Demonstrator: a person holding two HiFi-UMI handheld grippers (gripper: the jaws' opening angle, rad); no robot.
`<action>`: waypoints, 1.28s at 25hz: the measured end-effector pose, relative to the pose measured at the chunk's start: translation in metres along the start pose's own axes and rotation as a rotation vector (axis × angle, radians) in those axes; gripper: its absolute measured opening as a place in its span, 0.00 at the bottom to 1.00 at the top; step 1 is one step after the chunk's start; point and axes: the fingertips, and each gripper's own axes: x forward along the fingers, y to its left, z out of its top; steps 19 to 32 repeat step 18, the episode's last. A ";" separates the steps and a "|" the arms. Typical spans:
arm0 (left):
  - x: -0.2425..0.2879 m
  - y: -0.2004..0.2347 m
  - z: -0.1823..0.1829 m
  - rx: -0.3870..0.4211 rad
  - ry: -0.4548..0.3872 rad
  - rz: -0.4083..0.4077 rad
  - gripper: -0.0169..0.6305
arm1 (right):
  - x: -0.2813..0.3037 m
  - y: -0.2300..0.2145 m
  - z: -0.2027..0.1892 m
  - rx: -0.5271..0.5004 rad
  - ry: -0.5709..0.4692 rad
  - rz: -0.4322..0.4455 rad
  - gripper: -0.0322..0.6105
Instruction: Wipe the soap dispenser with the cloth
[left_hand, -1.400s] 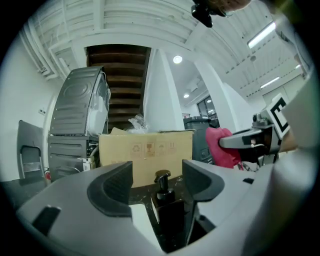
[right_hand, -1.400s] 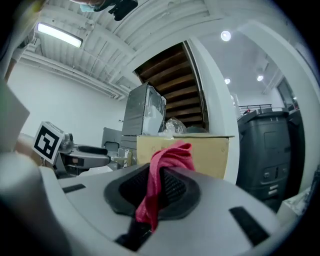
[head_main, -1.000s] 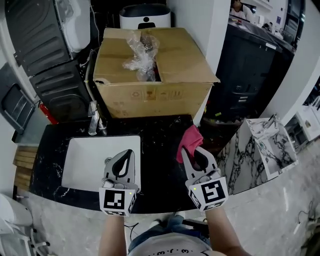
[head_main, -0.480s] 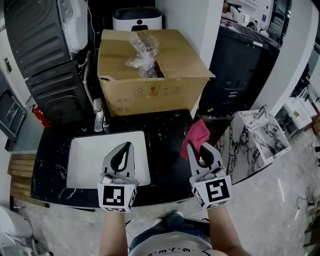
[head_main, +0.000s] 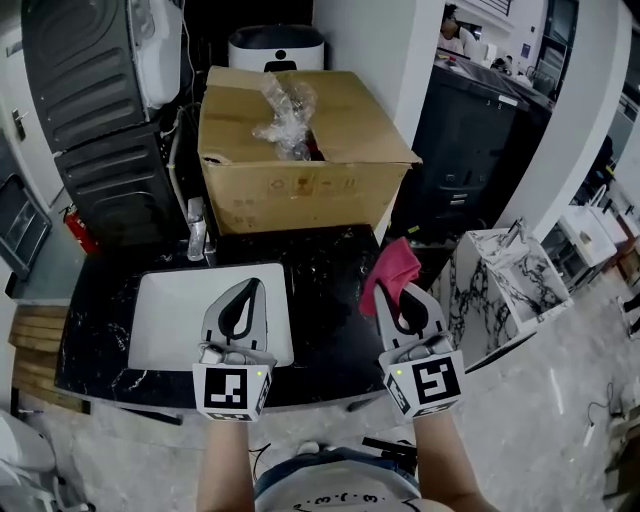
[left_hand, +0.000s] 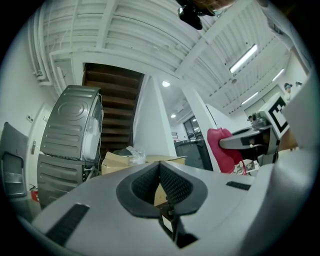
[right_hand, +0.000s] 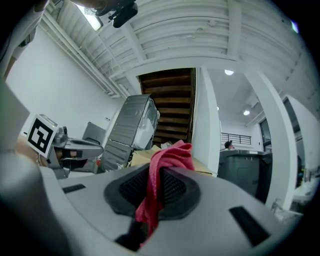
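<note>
- Over desk's (head_main: 330, 310) near edge, right gripper (head_main: 398, 300) jaws pinch pink cloth (head_main: 393, 265) by a thin fold: may slip out mid-wipe.
- Left gripper (head_main: 256, 290) jaws pressed together, empty; dispenser unclear, poss. chrome fixture (head_main: 197, 235) at sink's (head_main: 160, 330) far edge: wrong-target risk.

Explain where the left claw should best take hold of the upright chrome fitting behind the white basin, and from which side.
Grip the chrome fitting by its upright stem, coming from the basin side. It stands tall and narrow at the basin's back edge, with the cardboard box close behind it, so only the front looks open. The left claw is shut and must open first.
</note>
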 end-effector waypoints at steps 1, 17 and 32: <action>-0.001 -0.002 0.002 0.005 -0.004 0.001 0.05 | -0.003 -0.002 0.001 -0.001 -0.004 -0.004 0.12; -0.008 -0.016 0.021 0.049 -0.011 0.022 0.05 | -0.029 0.001 0.003 -0.017 -0.009 0.023 0.12; -0.008 -0.016 0.022 0.051 -0.010 0.021 0.05 | -0.029 0.002 0.003 -0.017 -0.006 0.026 0.12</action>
